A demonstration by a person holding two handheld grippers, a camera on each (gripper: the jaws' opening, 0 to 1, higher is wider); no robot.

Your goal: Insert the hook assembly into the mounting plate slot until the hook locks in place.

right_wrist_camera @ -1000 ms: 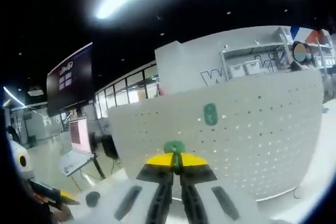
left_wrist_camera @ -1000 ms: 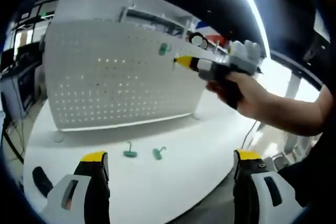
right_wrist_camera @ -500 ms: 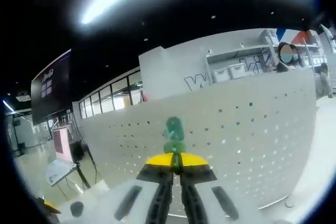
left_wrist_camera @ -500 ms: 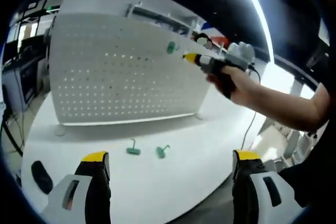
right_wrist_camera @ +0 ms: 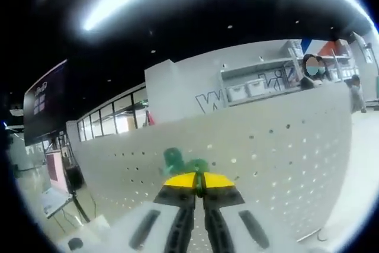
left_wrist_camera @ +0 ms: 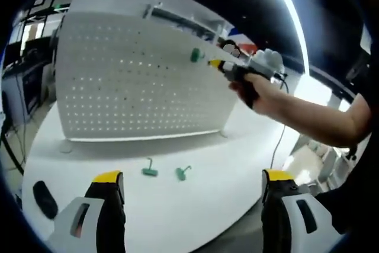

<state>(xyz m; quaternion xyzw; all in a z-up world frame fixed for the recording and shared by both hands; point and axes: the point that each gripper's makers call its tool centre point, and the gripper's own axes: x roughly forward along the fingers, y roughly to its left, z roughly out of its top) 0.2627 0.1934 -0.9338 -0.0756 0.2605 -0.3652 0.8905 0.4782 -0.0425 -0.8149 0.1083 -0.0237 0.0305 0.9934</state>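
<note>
The white pegboard mounting plate (left_wrist_camera: pixel 136 81) stands upright on the table. One green hook (left_wrist_camera: pixel 196 55) hangs high on its right part. A hand holds my right gripper (left_wrist_camera: pixel 215 64) just right of that hook, yellow tips near the board. In the right gripper view my right gripper (right_wrist_camera: pixel 199 182) is shut on a green hook (right_wrist_camera: pixel 197 166), close to the plate (right_wrist_camera: pixel 284 146). The mounted hook (right_wrist_camera: pixel 173 157) sits just left of the held one. My left gripper (left_wrist_camera: pixel 193 177) hangs open over the table's near edge, holding nothing.
Two loose green hooks (left_wrist_camera: pixel 148 170) (left_wrist_camera: pixel 181 172) lie on the white round table (left_wrist_camera: pixel 237 146) in front of the plate. A black object (left_wrist_camera: pixel 44 198) rests at the table's left edge. A cable trails off the right side.
My right gripper has carried its hook closer to the plate and to the right of the mounted hook. The left gripper and the loose hooks have stayed put.
</note>
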